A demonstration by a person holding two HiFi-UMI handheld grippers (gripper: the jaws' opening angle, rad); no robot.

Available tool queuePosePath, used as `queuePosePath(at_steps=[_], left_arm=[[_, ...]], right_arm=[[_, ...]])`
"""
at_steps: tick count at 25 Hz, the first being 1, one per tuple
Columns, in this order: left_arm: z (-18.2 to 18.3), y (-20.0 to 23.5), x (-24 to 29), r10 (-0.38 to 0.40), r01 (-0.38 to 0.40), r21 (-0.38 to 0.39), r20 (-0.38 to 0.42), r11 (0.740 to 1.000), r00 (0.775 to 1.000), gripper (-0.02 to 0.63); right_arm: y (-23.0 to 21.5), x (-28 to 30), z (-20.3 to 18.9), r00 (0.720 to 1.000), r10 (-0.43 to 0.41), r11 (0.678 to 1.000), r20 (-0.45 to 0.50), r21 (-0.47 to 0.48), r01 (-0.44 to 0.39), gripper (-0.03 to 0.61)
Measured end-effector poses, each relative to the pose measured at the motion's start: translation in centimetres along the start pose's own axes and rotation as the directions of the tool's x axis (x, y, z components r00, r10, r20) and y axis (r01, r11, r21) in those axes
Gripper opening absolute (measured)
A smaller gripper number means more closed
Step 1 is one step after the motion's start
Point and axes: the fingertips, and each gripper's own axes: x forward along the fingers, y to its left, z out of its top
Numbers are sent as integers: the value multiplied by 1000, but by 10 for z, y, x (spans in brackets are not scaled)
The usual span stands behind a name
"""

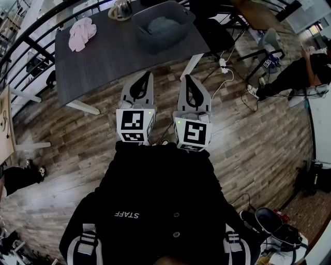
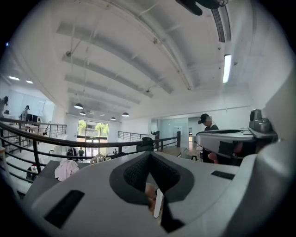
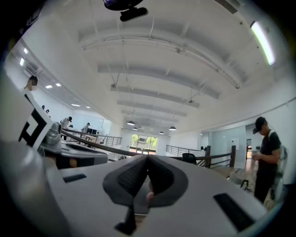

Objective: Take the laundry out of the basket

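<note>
top (image 1: 155, 207): black, STAFF | left gripper (image 1: 148, 76), right gripper (image 1: 186, 78): grey, marker cubes (image 1: 135, 124)

clear worktop lying ahead
bare worktop (image 1: 114, 57) is stretching between the pink cloth (image 1: 81, 33) and the basket (image 1: 164, 26); a metal vessel (image 1: 121, 9) is crowding the far edge.

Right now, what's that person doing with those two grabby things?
A person holds the left hand-held gripper and right hand-held gripper close to the chest, both shut and empty, short of the table. The grey basket on the table has laundry inside. A pink cloth lies on the table, apart from the basket.
</note>
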Motion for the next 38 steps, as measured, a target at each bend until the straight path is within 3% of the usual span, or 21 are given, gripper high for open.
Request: queuePosePath(at_steps=[6, 17, 25, 32, 38], left_arm=[[-5, 22, -1, 1, -1, 27, 2, 1000, 1000, 0], [-43, 74, -21, 7, -10, -38, -73, 999, 997, 0], [-60, 99, -23, 22, -27, -53, -101, 998, 995, 0], [-82, 108, 14, 33, -43, -60, -156, 997, 987, 0], [-92, 123, 88, 76, -84, -34, -192, 996, 978, 2]], right_arm=[[18, 13, 1, 1000, -6, 1000, 15, 10, 6, 14], [20, 16, -32, 992, -97, 994, -78, 43, 101, 14], [35, 25, -46, 989, -93, 994, -115, 40, 98, 14], [19, 68, -70, 987, -70, 994, -146, 68, 80, 14], [-22, 145, -91, 989, -43, 994, -139, 95, 57, 15]])
